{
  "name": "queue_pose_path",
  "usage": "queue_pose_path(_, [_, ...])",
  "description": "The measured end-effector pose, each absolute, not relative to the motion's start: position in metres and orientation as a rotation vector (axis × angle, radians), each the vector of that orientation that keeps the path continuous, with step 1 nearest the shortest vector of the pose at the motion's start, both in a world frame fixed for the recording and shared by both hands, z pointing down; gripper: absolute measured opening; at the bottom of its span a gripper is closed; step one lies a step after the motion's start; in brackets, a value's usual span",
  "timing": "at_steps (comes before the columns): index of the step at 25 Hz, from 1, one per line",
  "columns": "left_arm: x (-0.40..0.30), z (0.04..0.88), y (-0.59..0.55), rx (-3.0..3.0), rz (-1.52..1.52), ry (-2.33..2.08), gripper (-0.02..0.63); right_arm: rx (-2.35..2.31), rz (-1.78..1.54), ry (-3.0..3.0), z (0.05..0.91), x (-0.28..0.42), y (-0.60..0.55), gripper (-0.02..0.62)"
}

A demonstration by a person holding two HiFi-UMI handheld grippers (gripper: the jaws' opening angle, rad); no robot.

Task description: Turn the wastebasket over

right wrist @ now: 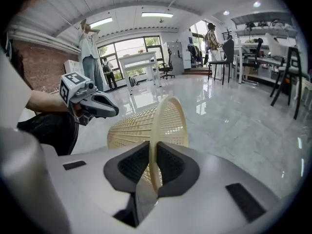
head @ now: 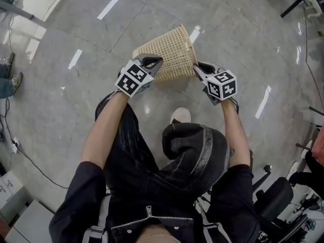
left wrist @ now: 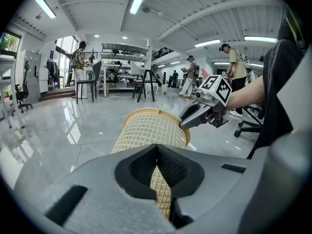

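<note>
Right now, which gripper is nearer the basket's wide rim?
Right. The right gripper is clamped on the rim itself. The left gripper pinches the mesh at the opposite, narrow end of the basket.

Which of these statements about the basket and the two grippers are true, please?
1. The basket is held on its side. True.
2. The left gripper is empty. False: its jaws are shut on the basket's mesh.
3. The right gripper grips the rim. True.
4. The basket is solid and black. False: it is pale tan open mesh.
</note>
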State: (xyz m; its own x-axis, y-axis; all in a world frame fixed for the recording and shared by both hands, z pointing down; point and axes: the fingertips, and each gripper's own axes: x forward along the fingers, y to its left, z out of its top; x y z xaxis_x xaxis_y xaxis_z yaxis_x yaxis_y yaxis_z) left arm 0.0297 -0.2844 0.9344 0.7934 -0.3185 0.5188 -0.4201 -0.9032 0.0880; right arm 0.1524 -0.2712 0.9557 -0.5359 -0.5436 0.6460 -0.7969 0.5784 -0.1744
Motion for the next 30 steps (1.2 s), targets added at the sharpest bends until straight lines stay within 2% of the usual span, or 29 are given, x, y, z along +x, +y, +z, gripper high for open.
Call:
queue_pose_path(6, [0.030,0.933,-0.284,2.786,0.750,-0.588,0.005,1.131,0.571,-2.205,0.938,0.173,-0.288,0.049])
queue_pose_path(17, [0.033,0.929,-0.284,2.795,0.742,-0.587,0.005,1.192,0.139,-1.935,0.878,0.205,-0.322,0.049])
queue_pose_path(24, [0.029,0.928,-0.286,2.784,0.734,-0.607,0.005,1.063,-0.244,-1.756,0.871,0.175,-0.327,0.049])
queue_pose_path(30, [0.026,0.928,-0.286,2.782,0.735,-0.612,0.005,0.933,-0.353,-1.763,0.885,0.133,-0.314,0.049])
